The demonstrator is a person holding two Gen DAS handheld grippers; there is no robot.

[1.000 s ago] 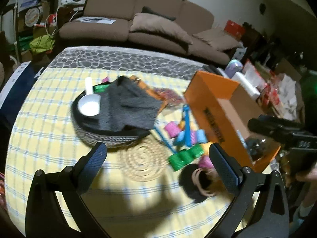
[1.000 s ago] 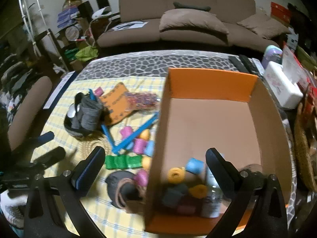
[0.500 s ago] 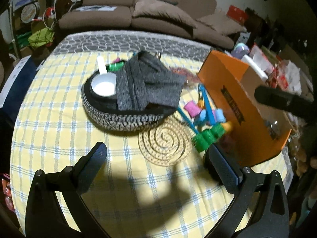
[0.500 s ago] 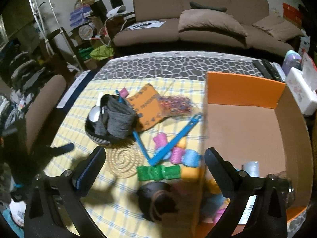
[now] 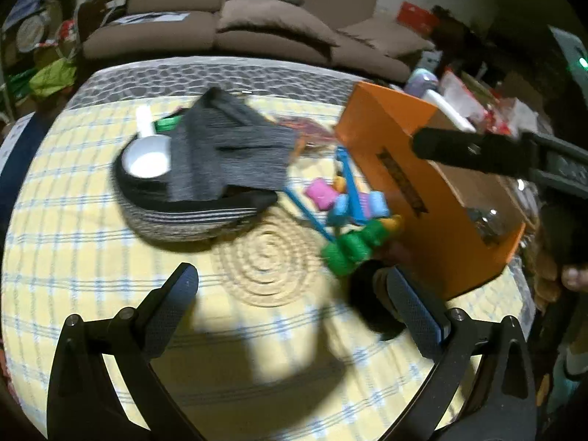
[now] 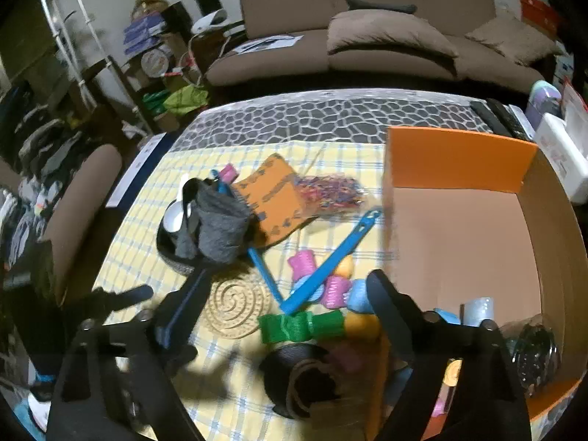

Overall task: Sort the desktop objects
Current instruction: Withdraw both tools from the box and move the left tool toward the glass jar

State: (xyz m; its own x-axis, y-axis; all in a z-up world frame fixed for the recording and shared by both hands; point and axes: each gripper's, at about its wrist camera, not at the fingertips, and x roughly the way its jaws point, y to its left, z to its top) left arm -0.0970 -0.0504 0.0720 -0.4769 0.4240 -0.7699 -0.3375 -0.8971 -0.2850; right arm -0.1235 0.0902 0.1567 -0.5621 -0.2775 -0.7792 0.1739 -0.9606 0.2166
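An orange cardboard box [image 6: 459, 154] stands at the table's right and holds several small items and a clear bottle [image 6: 533, 349]. Beside it lie pink, blue and green hair rollers [image 6: 301, 325], blue plastic sticks [image 6: 327, 268] and a black roll [image 6: 297, 378]. A woven basket [image 5: 176, 217] holds a grey cloth [image 5: 228, 158] and a white scoop [image 5: 147, 154]. My left gripper [image 5: 290, 301] is open and empty above a straw coaster [image 5: 268, 257]. My right gripper [image 6: 283, 301] is open and empty above the rollers, at the box's left wall.
An orange pouch [image 6: 272, 194] and a bag of coloured bands [image 6: 334, 189] lie behind the rollers. A brown sofa [image 6: 367, 36] stands beyond the table. A white tissue box [image 6: 562, 154] and clutter sit at the right. A chair [image 6: 81, 191] stands at the left.
My right gripper has swung left from over the box to over the rollers. My left gripper has drawn back from the rollers toward the coaster. Both stay open.
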